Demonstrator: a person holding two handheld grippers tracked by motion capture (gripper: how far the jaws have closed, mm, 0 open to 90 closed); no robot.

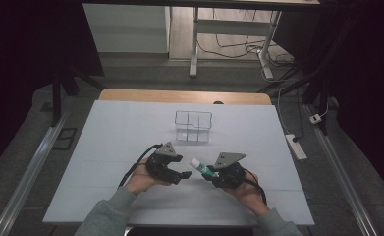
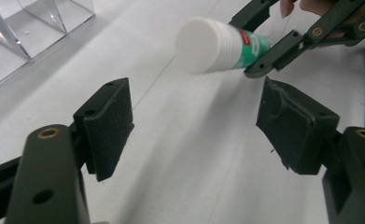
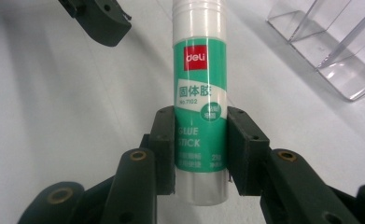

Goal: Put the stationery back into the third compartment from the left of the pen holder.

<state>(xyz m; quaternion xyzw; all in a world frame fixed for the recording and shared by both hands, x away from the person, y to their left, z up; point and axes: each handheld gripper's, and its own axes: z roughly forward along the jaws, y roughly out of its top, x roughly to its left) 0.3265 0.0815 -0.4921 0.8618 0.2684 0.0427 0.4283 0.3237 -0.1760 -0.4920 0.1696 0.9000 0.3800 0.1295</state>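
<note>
In the high view your left hand (image 1: 143,179) sits left of centre in the lower half, carrying the left gripper (image 1: 178,168), which points toward the middle of the frame. Its jaws stand wide apart with nothing between them. In the left gripper view you can see the two black pads (image 2: 106,126) well separated at lower left and lower right, bare white table (image 2: 180,154) showing between them.

Just right of that, at frame centre in the high view, there's the glue stick (image 1: 200,167), lifted off the table and angled so its white cap points up-left toward your left gripper. In the left gripper view the round white cap end faces you in the upper middle of the frame, above and beyond your open jaws, not touching them.

Further right, your right gripper (image 1: 213,173) is clamped on the lower body of the stick. The right gripper view shows its jaws pressed against both sides of the green label, the stick running straight up the centre of the frame, cap toward the top edge.

Above both grippers in the high view, a clear compartmented organizer (image 1: 193,126) stands on the table, well apart from the stick. Its clear walls sit at the upper right of the right gripper view.
</note>
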